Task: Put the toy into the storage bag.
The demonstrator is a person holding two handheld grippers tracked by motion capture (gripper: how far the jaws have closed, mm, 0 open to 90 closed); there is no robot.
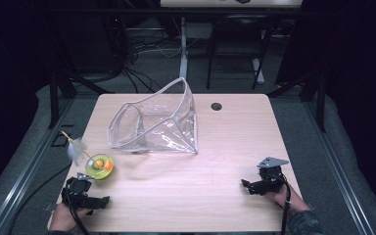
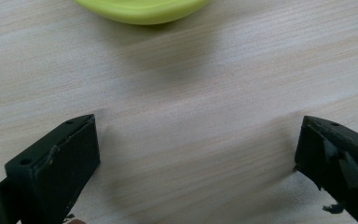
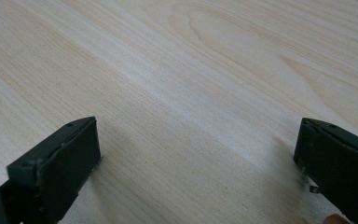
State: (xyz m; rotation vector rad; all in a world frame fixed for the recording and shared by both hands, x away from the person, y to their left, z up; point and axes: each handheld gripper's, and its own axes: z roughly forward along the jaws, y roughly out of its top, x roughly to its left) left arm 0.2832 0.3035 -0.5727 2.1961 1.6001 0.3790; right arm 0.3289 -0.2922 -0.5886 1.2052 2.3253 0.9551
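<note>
A clear plastic pouch [image 1: 154, 120] stands open on the wooden table [image 1: 205, 166] at the back centre. A small lime-green dish [image 1: 99, 166] holding a green and an orange piece sits at the front left, with a thin stick and a white tuft [image 1: 76, 148] rising from it to the left. My left gripper [image 1: 95, 201] rests at the front left corner, just in front of the dish [image 2: 142, 9]; its jaws stand wide apart over bare wood [image 2: 196, 154]. My right gripper [image 1: 252, 187] lies at the front right, open [image 3: 196, 154] with nothing between its jaws.
A round cable hole [image 1: 216, 106] sits near the table's back edge, right of the pouch. Dark floor, cables and table legs [image 1: 183, 44] lie beyond the table. Bare wood stretches between the two grippers.
</note>
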